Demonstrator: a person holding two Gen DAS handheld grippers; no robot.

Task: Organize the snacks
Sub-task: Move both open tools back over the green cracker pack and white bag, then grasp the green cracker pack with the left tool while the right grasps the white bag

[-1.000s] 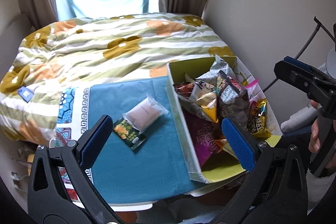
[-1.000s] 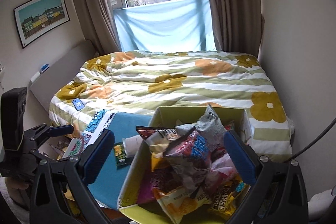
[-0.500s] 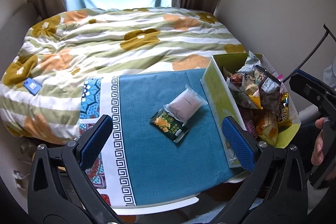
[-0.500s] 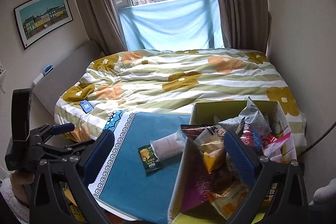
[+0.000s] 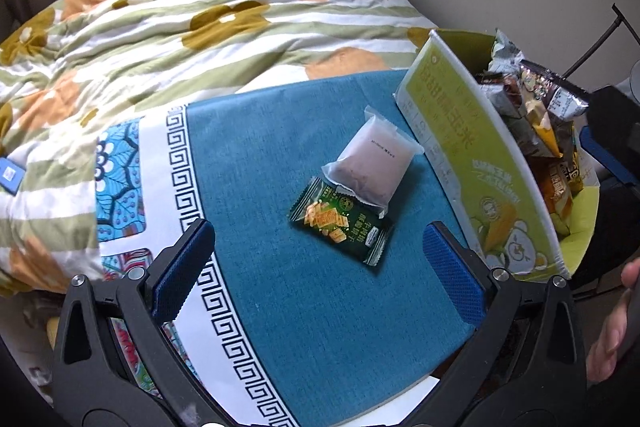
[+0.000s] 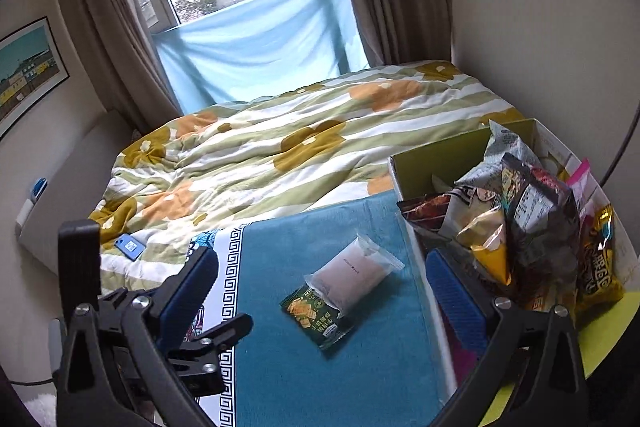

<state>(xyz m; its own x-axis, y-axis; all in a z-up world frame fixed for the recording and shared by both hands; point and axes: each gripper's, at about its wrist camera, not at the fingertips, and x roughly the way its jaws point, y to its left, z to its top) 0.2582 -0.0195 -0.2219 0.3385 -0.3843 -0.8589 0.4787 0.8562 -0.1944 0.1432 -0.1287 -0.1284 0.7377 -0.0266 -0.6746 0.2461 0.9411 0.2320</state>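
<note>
cotton duvet: striped green and white with orange and mustard flowers, it fills the upper left and centre of both our views.
teal cloth: with a white key-pattern border on its left, it covers the centre and bottom of the left wrist view and lies over the duvet's near edge.
green carton: open-topped, it stands at the right of the frame on the cloth's right edge, crammed with upright snack bags that poke above its rim.
left gripper: our blue-padded fingers are spread wide at the bottom of the frame, nothing between them, above the cloth.
right gripper: also spread wide and empty at the bottom of its own frame; its right finger sits in front of the carton's near wall.
pale pouch: frosted wrapper with a pinkish filling, flat on the cloth at frame centre, just left of the carton.
green cracker packet: dark green, below and left of the pouch; the pouch's lower corner overlaps its top edge.
</note>
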